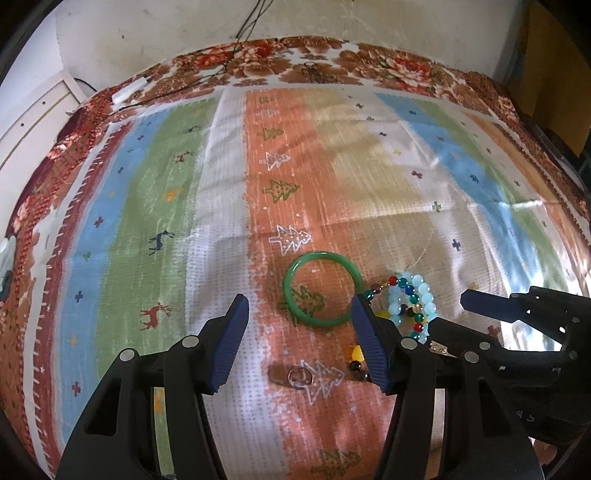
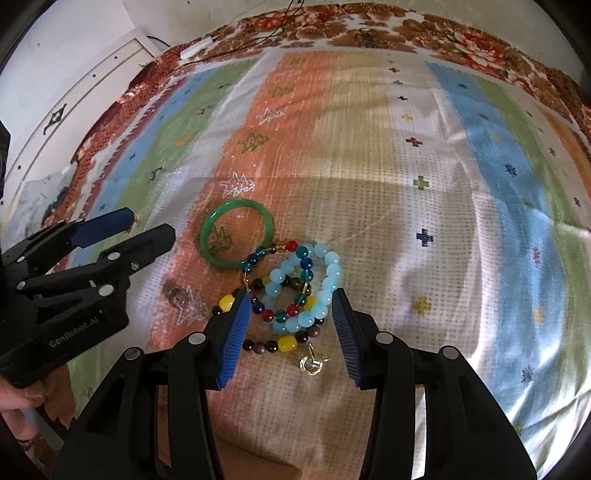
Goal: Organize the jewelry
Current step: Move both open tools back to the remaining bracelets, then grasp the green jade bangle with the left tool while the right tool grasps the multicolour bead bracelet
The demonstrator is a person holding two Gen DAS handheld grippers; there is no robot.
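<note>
Left wrist view: the left tool (image 1: 299,339) hangs spread and empty above the green bangle (image 1: 320,288), likely lining up to take it. A small ring (image 1: 300,376) lies nearer the camera on the striped cloth (image 1: 166,221).

Right wrist view: the right tool (image 2: 290,334) is spread, gripping nothing, its 2 pads flanking the heap of bead bracelets (image 2: 299,291), with a gold earring (image 2: 312,363) just below. The cloth covers what looks like a bed beside a white wall (image 2: 92,33).
</note>
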